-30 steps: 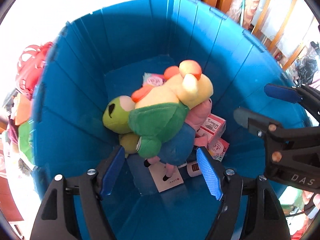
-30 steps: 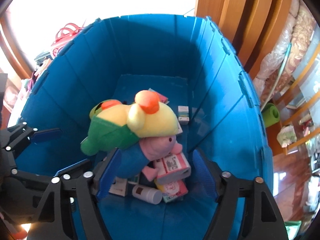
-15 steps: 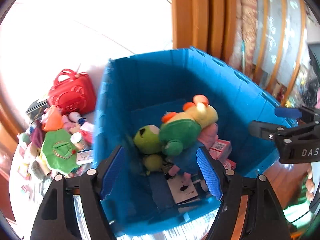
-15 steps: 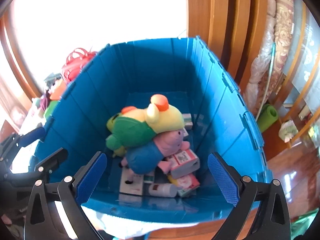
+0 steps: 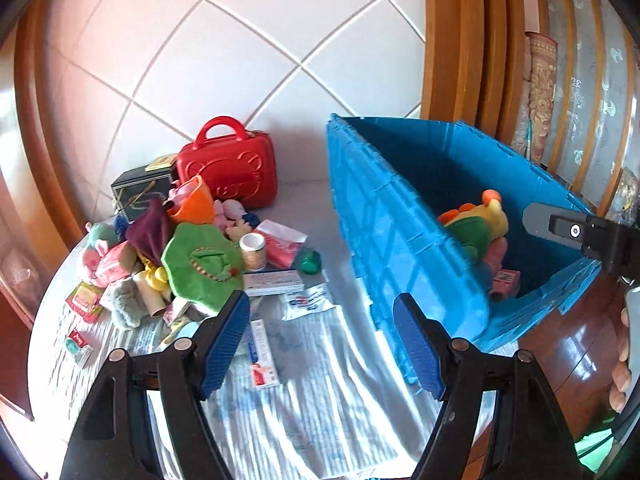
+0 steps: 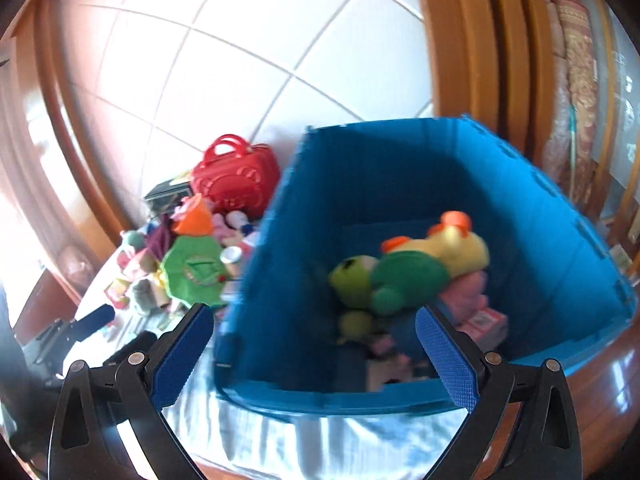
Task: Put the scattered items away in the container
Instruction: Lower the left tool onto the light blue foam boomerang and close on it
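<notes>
Standing wide apart, the jaws of the left gripper (image 5: 322, 338) and the right gripper (image 6: 316, 350) hold nothing; plush toys (image 6: 404, 268) lie inside the blue container (image 6: 560, 240).

Left tongs (image 5: 322, 344) and right tongs (image 6: 314, 360) both wide apart, empty, angled downward.

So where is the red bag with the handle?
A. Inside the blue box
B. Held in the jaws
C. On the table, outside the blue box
C: the red bag stands on the table behind the pile of toys, left of the blue box.
</notes>
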`<action>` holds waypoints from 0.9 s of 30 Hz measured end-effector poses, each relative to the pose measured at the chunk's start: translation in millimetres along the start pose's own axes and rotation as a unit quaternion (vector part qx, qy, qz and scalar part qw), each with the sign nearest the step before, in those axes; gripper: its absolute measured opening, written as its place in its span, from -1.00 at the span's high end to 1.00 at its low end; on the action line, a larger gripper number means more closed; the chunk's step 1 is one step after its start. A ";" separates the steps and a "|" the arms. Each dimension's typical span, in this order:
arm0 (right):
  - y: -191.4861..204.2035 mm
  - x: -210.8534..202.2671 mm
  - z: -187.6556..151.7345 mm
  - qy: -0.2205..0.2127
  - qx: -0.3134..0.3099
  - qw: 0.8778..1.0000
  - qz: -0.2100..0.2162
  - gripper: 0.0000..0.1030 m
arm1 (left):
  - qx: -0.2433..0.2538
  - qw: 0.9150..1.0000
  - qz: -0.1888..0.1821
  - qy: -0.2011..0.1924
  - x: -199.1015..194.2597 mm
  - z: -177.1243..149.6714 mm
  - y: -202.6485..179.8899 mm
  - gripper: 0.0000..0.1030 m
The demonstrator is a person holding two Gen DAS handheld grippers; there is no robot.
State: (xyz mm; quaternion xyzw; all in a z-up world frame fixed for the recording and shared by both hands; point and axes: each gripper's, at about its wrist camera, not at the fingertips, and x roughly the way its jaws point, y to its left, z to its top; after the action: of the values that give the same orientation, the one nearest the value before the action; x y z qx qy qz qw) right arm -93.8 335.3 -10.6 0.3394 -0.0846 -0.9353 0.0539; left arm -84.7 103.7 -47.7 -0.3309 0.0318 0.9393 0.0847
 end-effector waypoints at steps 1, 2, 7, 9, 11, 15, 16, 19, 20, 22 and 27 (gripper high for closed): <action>18.6 4.2 -0.6 0.000 -0.002 1.000 0.004 -0.99 | -0.003 1.000 0.006 0.002 -1.8 -6.3 19.1 -0.43; 36.3 8.7 -1.1 0.001 -0.003 1.000 0.009 -0.99 | -0.008 1.000 0.012 0.005 -2.6 -12.4 37.9 -0.43; 125.2 35.6 -15.2 0.013 -0.023 0.999 0.029 -0.99 | -0.035 0.998 0.045 0.035 5.6 -44.6 129.5 -0.43; 154.0 48.0 -24.3 0.023 -0.033 0.998 0.037 -1.00 | -0.055 0.995 0.059 0.057 14.7 -57.8 162.1 -0.44; 175.5 65.3 -33.2 0.044 -0.039 0.997 0.047 -1.00 | -0.073 0.992 0.067 0.081 27.0 -70.2 189.6 -0.43; 199.7 110.0 -49.9 0.090 -0.042 0.994 0.048 -1.00 | -0.124 0.979 0.088 0.133 60.3 -101.4 237.8 -0.43; 202.2 124.7 -55.1 0.103 -0.043 0.993 0.043 -0.99 | -0.143 0.974 0.087 0.153 72.3 -110.4 247.9 -0.43; 201.5 169.8 -74.6 0.144 -0.044 0.988 0.025 -1.00 | -0.186 0.956 0.074 0.213 109.5 -139.4 268.2 -0.43; 199.7 187.5 -81.3 0.161 -0.042 0.986 0.023 -1.00 | -0.195 0.951 0.075 0.226 119.9 -147.8 271.5 -0.43; 194.9 220.6 -94.6 0.196 -0.036 0.980 0.026 -1.00 | -0.203 0.945 0.085 0.244 138.8 -161.2 274.0 -0.43; 185.0 300.1 -123.3 0.259 -0.041 0.965 0.020 -1.00 | -0.206 0.938 0.113 0.253 177.0 -180.8 279.0 -0.43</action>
State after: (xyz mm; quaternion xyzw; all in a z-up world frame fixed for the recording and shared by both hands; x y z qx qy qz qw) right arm -235.6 91.5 -255.5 0.5662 -0.0361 -0.8166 0.1061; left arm -159.2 -167.2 -298.5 -0.5625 -0.1046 0.8137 -0.1029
